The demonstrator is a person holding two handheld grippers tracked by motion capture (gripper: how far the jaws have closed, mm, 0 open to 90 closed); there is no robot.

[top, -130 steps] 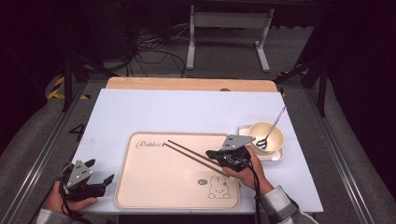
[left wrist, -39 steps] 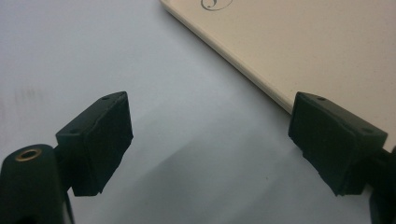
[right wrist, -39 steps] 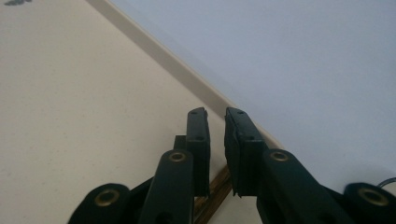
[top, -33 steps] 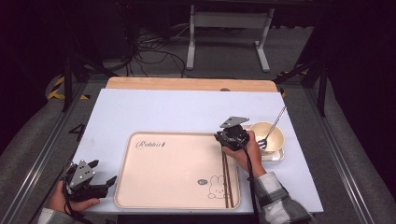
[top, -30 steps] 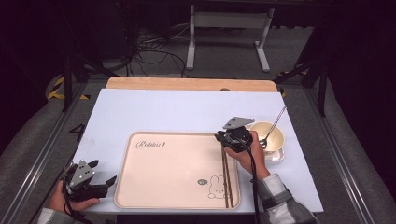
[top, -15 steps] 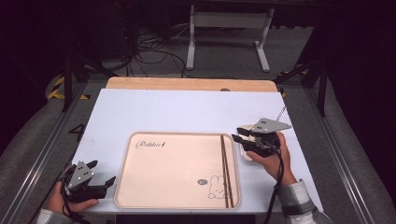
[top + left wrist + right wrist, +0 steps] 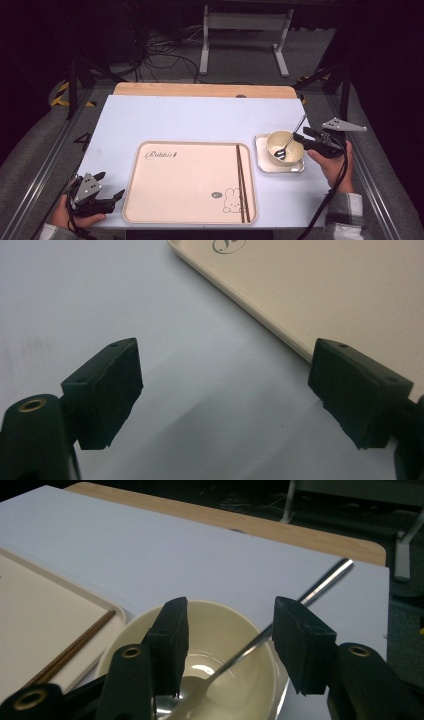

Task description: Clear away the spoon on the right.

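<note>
A pair of dark chopsticks point(image 7: 241, 181) lies lengthwise along the right side of the beige tray point(image 7: 185, 175). To the right, a cream bowl point(image 7: 283, 145) stands on a small square white plate point(image 7: 278, 166). A metal spoon point(image 7: 295, 133) rests in the bowl, its handle leaning up to the right. My right gripper point(image 7: 306, 137) is open at the bowl's right rim. In the right gripper view the spoon handle point(image 7: 305, 597) runs between the open jaws above the bowl point(image 7: 220, 630), untouched. My left gripper point(image 7: 111, 185) hovers open by the tray's front left corner.
The white table mat point(image 7: 190, 117) is bare behind the tray, with a wooden strip point(image 7: 200, 90) along the far edge. In the left gripper view the tray's rim point(image 7: 260, 325) crosses the upper right, just beyond my left gripper point(image 7: 225, 370).
The right gripper laid the chopsticks down on the tray's right side, let go, and moved right to the bowl. The left gripper has stayed put.
</note>
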